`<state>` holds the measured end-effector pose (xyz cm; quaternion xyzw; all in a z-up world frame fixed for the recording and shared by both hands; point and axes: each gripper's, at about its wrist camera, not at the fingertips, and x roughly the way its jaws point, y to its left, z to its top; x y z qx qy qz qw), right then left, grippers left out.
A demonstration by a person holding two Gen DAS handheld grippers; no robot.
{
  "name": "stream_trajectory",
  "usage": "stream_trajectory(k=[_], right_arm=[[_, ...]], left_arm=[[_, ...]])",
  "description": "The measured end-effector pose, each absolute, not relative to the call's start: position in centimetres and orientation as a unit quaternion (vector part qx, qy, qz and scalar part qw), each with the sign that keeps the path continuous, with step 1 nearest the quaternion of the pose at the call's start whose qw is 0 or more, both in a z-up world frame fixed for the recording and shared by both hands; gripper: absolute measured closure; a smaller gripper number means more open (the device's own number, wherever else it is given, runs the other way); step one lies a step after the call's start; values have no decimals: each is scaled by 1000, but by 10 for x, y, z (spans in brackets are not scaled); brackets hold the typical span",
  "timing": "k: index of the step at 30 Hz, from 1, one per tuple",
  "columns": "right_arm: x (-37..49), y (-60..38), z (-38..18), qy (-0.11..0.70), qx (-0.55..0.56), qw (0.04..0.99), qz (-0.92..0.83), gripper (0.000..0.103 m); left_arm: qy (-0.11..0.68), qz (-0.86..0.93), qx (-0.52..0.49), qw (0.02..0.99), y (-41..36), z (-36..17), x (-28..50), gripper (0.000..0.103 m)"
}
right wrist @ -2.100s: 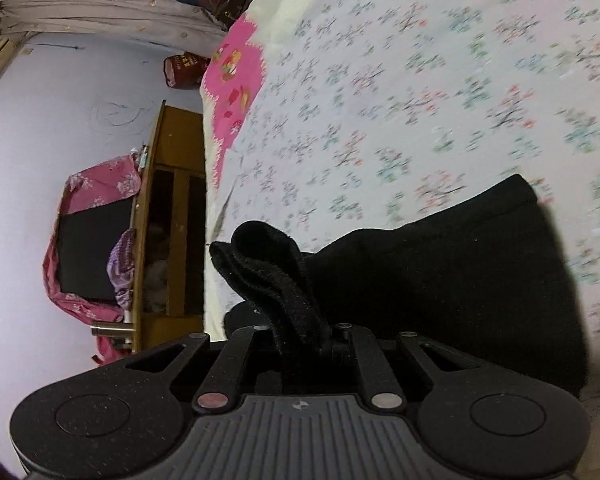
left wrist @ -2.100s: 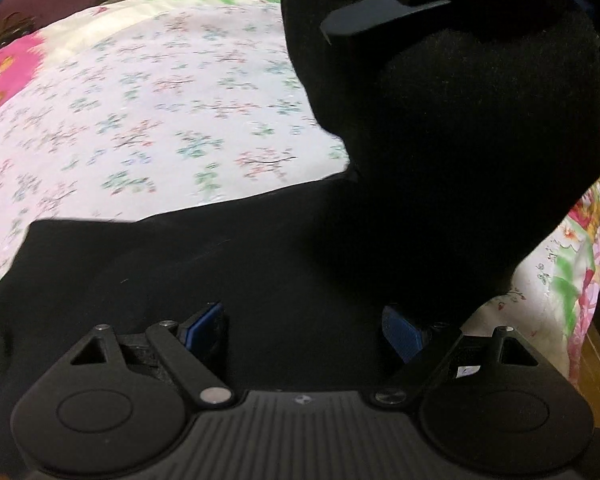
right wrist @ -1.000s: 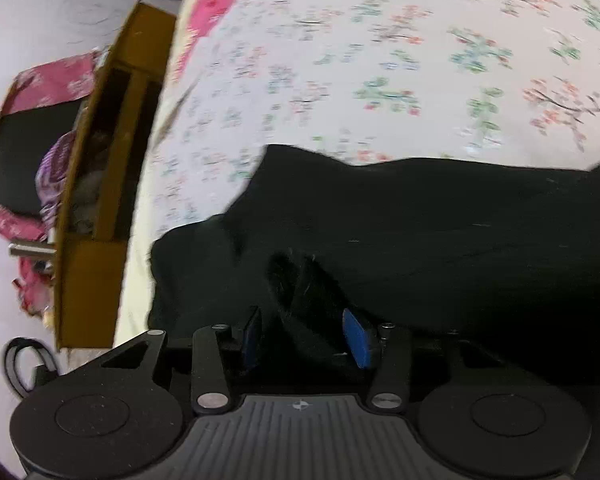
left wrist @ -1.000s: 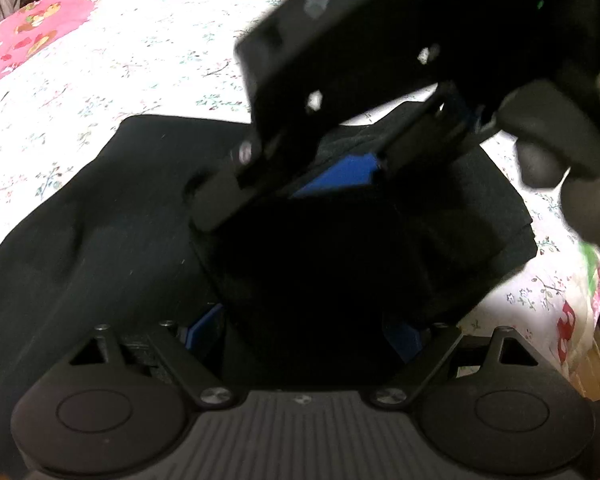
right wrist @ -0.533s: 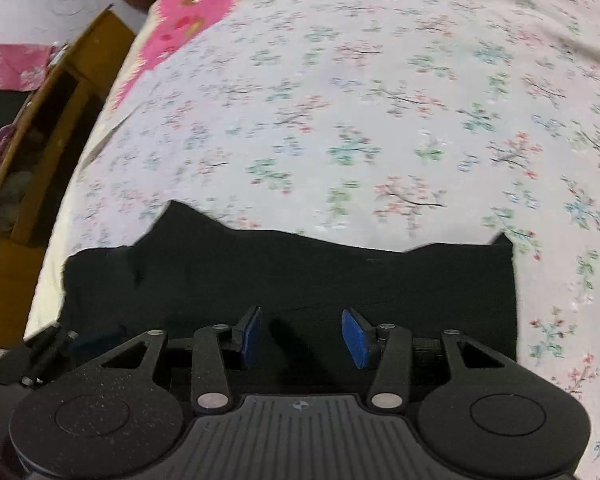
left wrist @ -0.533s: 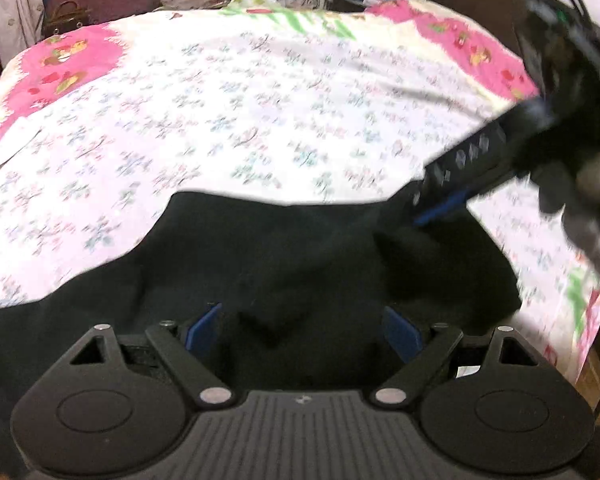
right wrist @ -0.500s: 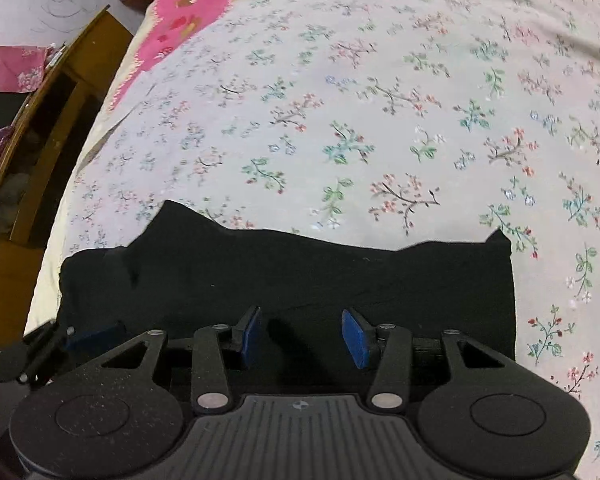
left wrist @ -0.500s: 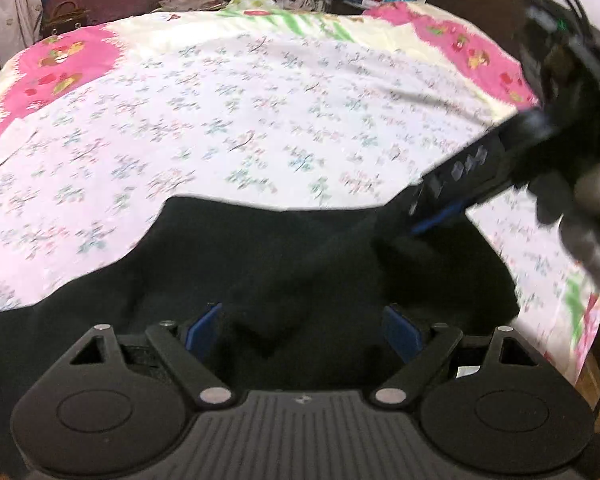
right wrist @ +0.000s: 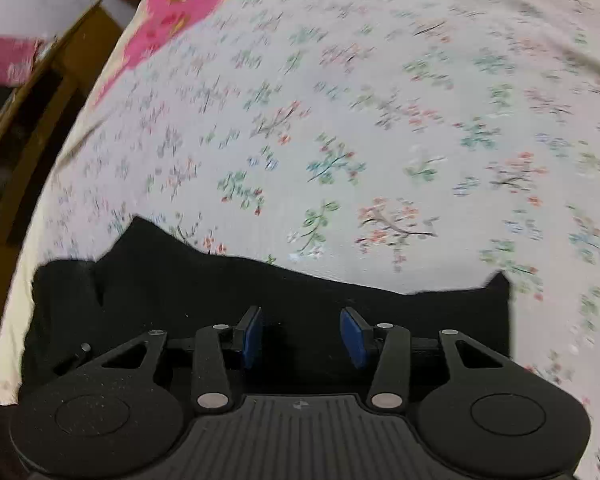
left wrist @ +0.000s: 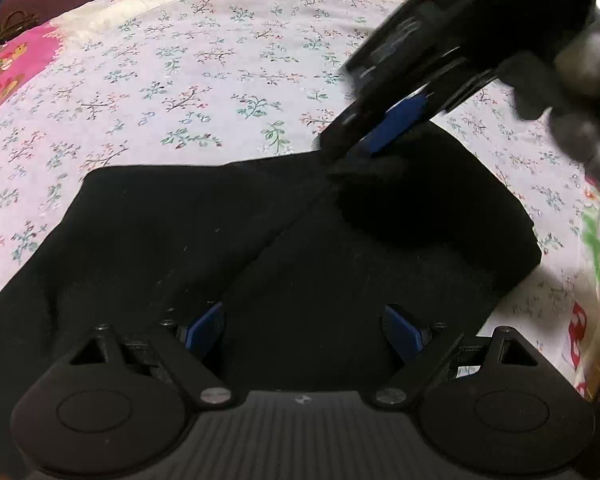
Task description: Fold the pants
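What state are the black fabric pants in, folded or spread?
Folded: the black fabric pants lie as a compact block on the floral bedsheet, an upper layer's edge crossing it.

A home bedroom: a bed under a flowered sheet [left wrist: 220, 64] with pink patches, a wooden cabinet [right wrist: 32, 120] at its left, clothes heaped at the far edge.

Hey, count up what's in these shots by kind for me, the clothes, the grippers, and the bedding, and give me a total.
Black pants: 1
Grippers: 2, left gripper and right gripper
Floral bedsheet: 1
Total: 4
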<state>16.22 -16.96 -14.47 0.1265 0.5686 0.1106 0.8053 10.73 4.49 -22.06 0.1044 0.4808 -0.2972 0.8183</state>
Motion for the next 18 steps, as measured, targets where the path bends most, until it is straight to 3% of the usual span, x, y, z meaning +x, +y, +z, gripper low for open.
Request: stream_trajectory(k=[11, 18], right_arm=[[106, -207, -132, 569, 138, 810, 38, 73], [95, -182, -143, 576, 139, 798, 113, 72]], left_arm=[[507, -247, 59, 824, 93, -207, 97, 7], [500, -225, 51, 835, 71, -209, 110, 7]])
